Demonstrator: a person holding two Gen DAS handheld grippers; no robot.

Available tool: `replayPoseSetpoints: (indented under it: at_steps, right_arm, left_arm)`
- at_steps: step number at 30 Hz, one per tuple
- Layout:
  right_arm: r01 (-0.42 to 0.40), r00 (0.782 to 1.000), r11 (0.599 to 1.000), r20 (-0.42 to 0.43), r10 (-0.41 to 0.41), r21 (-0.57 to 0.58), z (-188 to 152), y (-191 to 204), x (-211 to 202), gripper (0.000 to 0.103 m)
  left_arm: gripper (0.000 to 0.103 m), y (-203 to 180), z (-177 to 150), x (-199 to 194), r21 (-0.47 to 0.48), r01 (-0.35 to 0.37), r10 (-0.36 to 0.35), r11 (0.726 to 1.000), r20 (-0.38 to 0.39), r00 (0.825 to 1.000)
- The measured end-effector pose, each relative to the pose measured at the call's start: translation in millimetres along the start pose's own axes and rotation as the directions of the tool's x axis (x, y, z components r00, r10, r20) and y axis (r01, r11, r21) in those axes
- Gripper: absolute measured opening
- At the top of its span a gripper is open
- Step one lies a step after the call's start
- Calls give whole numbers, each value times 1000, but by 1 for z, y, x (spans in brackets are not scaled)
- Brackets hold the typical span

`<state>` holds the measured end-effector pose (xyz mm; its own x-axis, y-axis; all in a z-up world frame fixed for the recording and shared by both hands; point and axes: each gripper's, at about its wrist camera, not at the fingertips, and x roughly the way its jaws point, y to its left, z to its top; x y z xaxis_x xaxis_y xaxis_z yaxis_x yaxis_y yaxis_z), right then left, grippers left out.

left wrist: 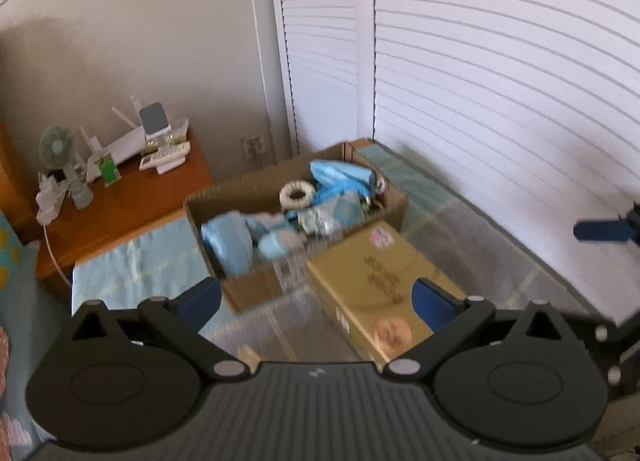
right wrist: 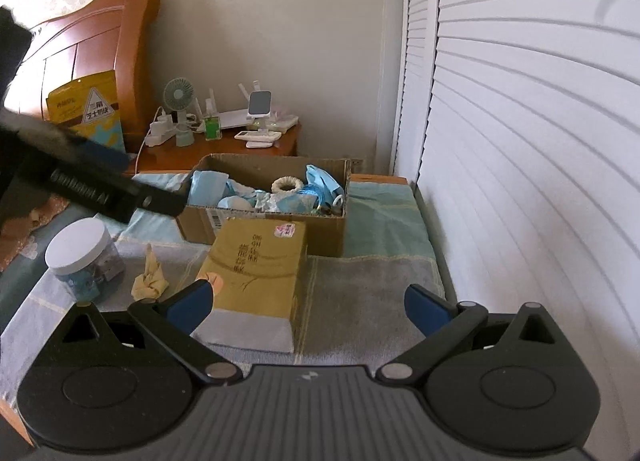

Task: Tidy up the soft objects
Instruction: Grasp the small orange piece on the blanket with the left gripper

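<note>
My left gripper [left wrist: 316, 297] stands with its blue pads spread wide and nothing between them, hanging above the bed in front of the open cardboard box [left wrist: 256, 285]. My right gripper [right wrist: 306, 303] is just as wide and just as empty, its fingers framing the near end of the yellow carton [right wrist: 256, 265] that lies against the box's front wall. The soft things [left wrist: 280, 217] sit heaped inside the box: pale blue cloths, a blue bundle, and a white knitted ring [left wrist: 296, 194] on top toward the back. My left view is smeared by blur, so I cannot name every piece in that heap. Only my right view shows what lies on the bedspread to the left of the carton: a crumpled yellow cloth [right wrist: 149, 281] outside the box, and beside it a clear jar with a white lid [right wrist: 82, 257], along with the yellow bag [right wrist: 86, 107] propped against the wooden headboard [right wrist: 92, 37]. It also catches my left gripper's dark body crossing in from the left, near the box's corner. My left view in turn shows one blue finger [left wrist: 600, 230] of the right gripper at its right edge, and the nightstand [left wrist: 132, 205] with the small fan [left wrist: 58, 147].
</note>
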<state>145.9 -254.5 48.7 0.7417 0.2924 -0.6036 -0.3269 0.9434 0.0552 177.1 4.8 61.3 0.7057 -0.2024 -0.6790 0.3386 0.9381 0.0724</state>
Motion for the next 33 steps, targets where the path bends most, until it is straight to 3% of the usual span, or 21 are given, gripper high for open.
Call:
replayPoseSetpoints:
  at_steps: [4, 9, 17, 20, 25, 28, 33]
  right_arm:
    - [-6, 1000, 1000, -7, 6, -2, -4, 3, -3, 103]
    - [-15, 1000, 999, -19, 15, -32, -11, 11, -2, 103]
    - [-21, 994, 998, -110, 15, -51, -35, 20, 20, 103]
    - [-28, 990, 998, -141, 20, -58, -41, 21, 27, 103]
    - [-45, 983, 997, -182, 33, -66, -48, 24, 39, 103]
    - [-49, 980, 997, -193, 36, -65, -49, 24, 42, 103]
    - [-57, 977, 996, -208, 42, -67, -49, 25, 48, 103]
  left_arm:
    - [102, -4, -31, -5, -19, 15, -15, 1000, 7, 1000]
    - [102, -5, -70, 3, -54, 72, -74, 996, -42, 996]
    - [100, -13, -116, 18, 27, 26, -24, 999, -80, 996]
    - [93, -12, -123, 22, 43, 33, -29, 999, -78, 997]
    - [63, -10, -126, 30, 36, 92, -88, 995, -95, 992]
    - [52, -9, -126, 33, 43, 121, -116, 992, -96, 989]
    - [43, -7, -124, 36, 44, 159, -155, 986, -96, 983]
